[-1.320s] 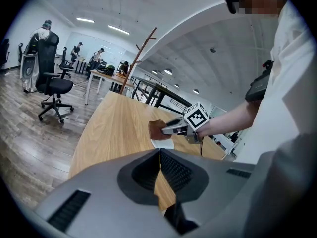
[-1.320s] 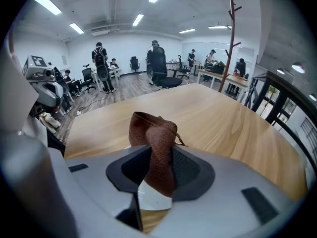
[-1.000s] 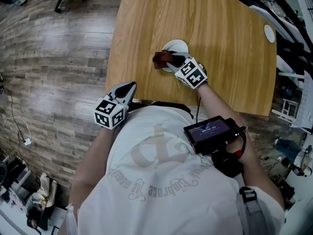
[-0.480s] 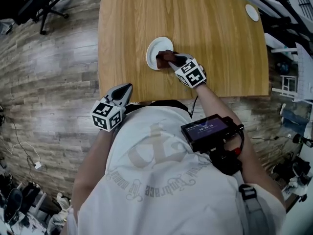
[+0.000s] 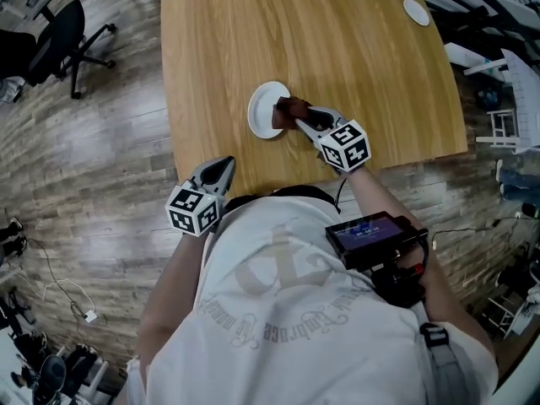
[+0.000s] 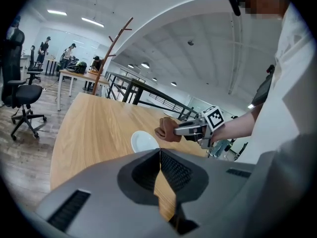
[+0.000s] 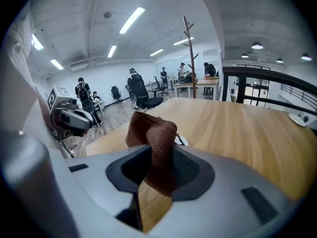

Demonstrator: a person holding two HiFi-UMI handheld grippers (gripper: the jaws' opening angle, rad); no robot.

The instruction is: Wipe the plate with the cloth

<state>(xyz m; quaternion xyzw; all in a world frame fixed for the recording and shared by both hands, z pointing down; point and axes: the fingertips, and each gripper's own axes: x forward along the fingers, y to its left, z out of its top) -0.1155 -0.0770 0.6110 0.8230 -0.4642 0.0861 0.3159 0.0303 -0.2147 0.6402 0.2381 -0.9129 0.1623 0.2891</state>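
A small white plate (image 5: 263, 111) lies on the wooden table (image 5: 354, 49), near its front edge. My right gripper (image 5: 297, 116) is shut on a brown cloth (image 5: 287, 110), which hangs bunched over the plate's right rim. In the right gripper view the cloth (image 7: 152, 138) fills the jaws and hides most of the plate (image 7: 180, 140). My left gripper (image 5: 221, 169) is shut and empty, held off the table's front edge near my body. From the left gripper view I see the plate (image 6: 144, 143), the cloth (image 6: 167, 129) and the right gripper (image 6: 198, 128) beyond the shut jaws.
A second small white dish (image 5: 415, 11) sits at the table's far right corner. An office chair (image 5: 63, 36) stands on the wood floor to the left. Desks and shelving crowd the right side. People stand far off in the room.
The right gripper with the cloth has slid from the plate's left part over to its right rim. The left gripper stays by my body. My head view has shifted.
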